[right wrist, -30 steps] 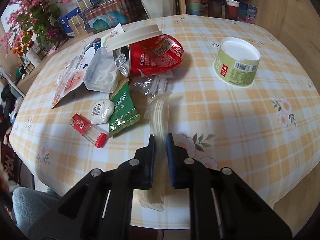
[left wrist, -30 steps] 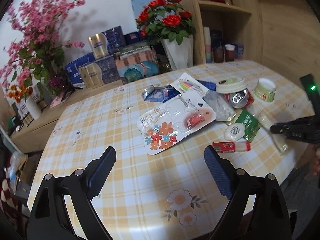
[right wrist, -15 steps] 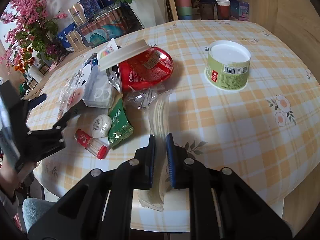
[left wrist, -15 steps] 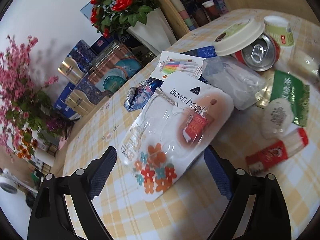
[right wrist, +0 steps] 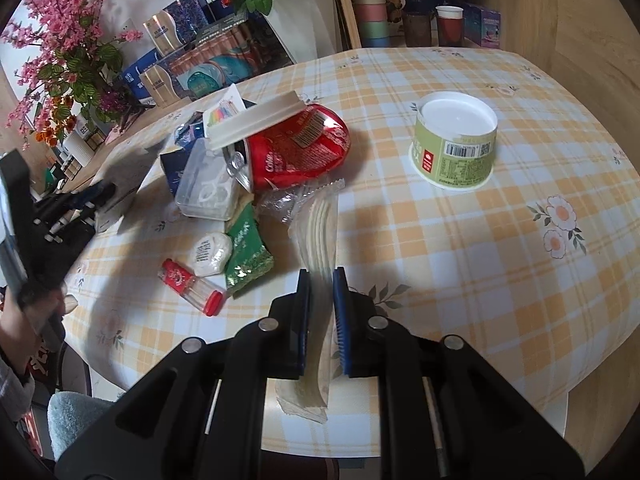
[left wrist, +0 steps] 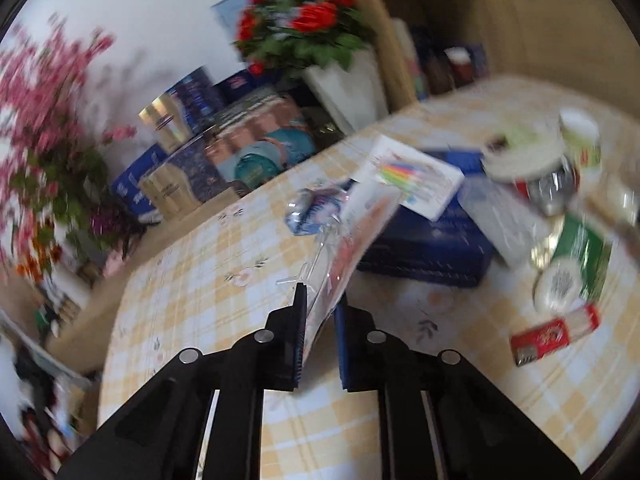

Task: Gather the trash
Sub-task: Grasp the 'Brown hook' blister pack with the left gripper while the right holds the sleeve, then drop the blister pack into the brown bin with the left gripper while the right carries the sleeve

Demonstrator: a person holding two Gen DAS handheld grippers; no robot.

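Between the left gripper (left wrist: 320,320) jaws, pinched edge-on, the blister pack (left wrist: 352,236) runs lengthwise ahead, apparently lifting, while the right gripper (right wrist: 320,300) jaws clamp the clear sleeve (right wrist: 316,236) over the desk (right wrist: 460,248).

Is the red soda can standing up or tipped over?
Tipped over: the red soda can lies on its side, crushed, its pull-tab end facing sideways, a white lid resting on it.

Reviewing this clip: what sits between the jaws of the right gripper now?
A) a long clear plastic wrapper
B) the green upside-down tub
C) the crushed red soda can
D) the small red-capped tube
A: in the right wrist view the right gripper has its jaws shut on the long clear plastic wrapper; the crushed red soda can lies on the table beyond.
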